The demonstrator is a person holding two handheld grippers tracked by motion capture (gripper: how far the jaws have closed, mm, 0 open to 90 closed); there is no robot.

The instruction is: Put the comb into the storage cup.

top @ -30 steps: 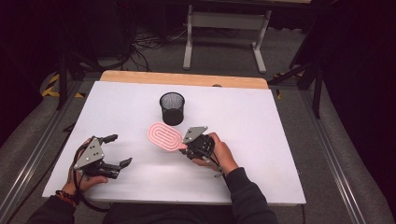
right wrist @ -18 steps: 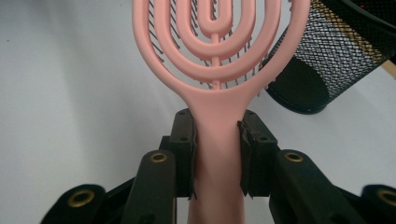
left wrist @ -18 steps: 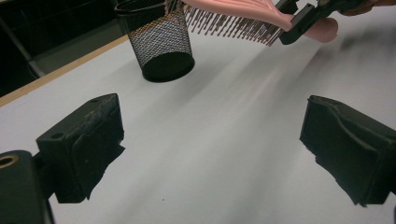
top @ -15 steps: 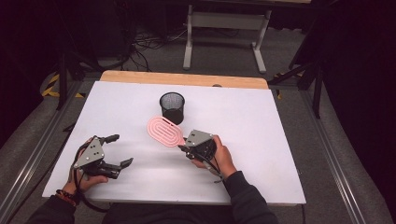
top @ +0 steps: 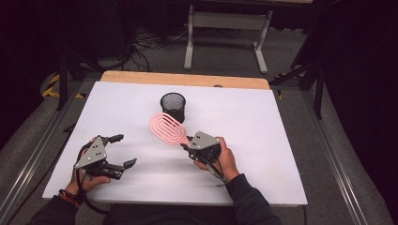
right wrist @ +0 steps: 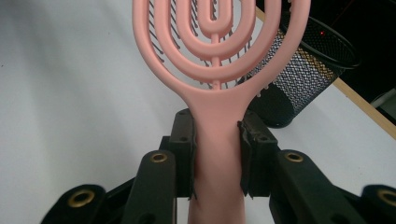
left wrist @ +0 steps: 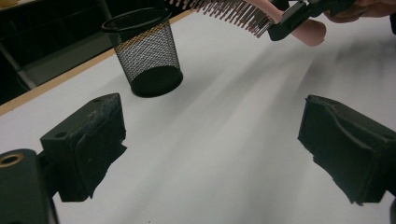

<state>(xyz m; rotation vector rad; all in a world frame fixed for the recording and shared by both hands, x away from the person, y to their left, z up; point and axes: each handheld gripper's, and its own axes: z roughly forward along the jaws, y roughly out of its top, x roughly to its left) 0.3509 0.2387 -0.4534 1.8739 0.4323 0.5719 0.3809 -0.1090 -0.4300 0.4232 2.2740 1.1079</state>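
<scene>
Nearest to the person, the left gripper (top: 117, 152) rests low on the white bench (top: 263, 140), jaws spread wide with nothing between them; in the left gripper view only bare bench lies between its two pads. It looks idle in this step.

A little farther, the right gripper (top: 187, 146) is clenched on the handle of the pink brush (top: 165, 129) — in the right gripper view both pads press the handle from the sides. The brush is lifted clear of the bench, its head pointing toward the black mesh cup (top: 172, 105), bristles facing down as the left gripper view shows.

The cup stands upright beyond the brush head, near but apart from it.

By my judgement the picking up is done. What is left — to carry the brush over the cup, tip it upright, lower it in and release.
</scene>
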